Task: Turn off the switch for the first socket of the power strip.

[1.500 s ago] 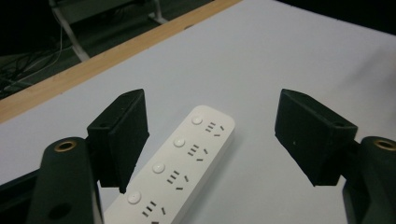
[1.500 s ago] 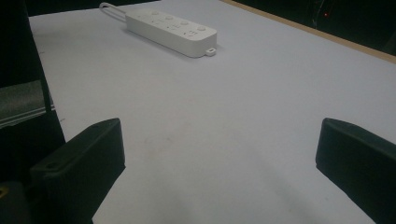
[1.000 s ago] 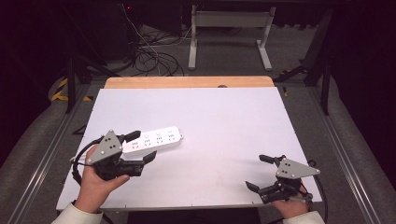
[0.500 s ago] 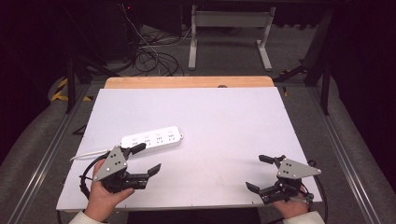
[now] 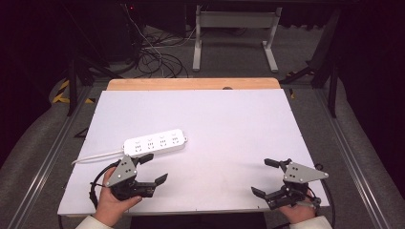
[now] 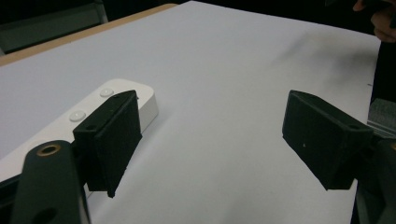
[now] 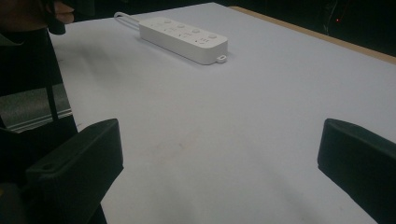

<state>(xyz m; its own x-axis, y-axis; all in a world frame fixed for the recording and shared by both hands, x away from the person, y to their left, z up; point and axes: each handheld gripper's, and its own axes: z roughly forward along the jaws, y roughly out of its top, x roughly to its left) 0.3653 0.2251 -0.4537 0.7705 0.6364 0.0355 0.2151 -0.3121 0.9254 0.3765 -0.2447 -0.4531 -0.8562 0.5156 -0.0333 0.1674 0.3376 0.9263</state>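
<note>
The white power strip [image 5: 155, 143] is lying flat on the white tabletop [image 5: 229, 124], its cord [image 5: 95, 157] trailing away from its near-left end. The left gripper [image 5: 154, 168] is sitting just beside the strip's near edge with its fingers [image 6: 112, 140] spread apart and holding nothing, so the strip looks set down and released. The right gripper [image 5: 267, 177] is resting well apart from the strip, fingers likewise parted and empty. Little seems left (perhaps only withdrawing). Beyond the strip, dark floor, tangled cables [image 5: 157, 59] and a metal stand [image 5: 234, 28] are showing.

Left tool [image 5: 153, 168] released power strip [image 5: 155, 143], drew back
</note>
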